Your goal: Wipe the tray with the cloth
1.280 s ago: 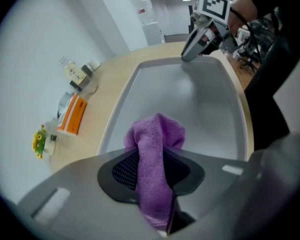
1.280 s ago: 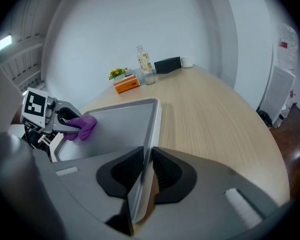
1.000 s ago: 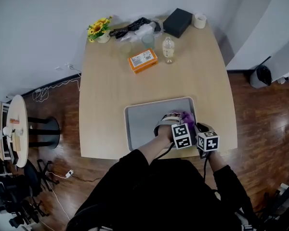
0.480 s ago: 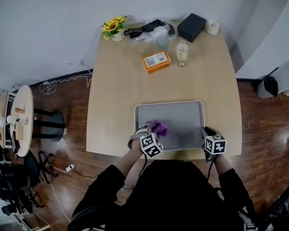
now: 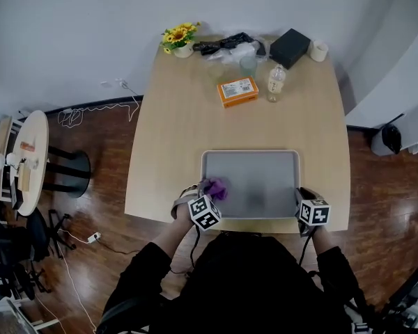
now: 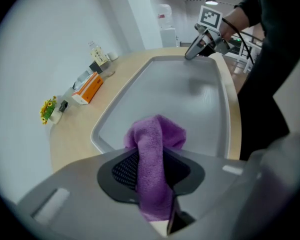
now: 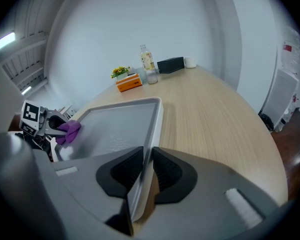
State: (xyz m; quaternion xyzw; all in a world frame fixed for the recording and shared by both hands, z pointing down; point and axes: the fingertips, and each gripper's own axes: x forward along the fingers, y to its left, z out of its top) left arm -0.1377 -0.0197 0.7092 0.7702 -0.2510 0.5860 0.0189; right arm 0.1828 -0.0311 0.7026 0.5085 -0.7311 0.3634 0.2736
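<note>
Near the front edge of the surface (image 5: 188, 131), grey tray (image 5: 265, 176), purple cloth (image 5: 215, 188) at its near-left corner, apparently touching the tray floor, pinched between the fingers (image 6: 125, 169) of your left gripper (image 6: 152, 181), your right gripper (image 7: 146, 176) clamped on the tray's near-right rim, orange box (image 5: 238, 92), bottle (image 5: 274, 82), flowers (image 5: 180, 37) well beyond.

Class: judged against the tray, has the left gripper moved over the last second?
Yes. The left gripper, holding the cloth, went from the right end of the tray, beside the right gripper, to its left near corner.
</note>
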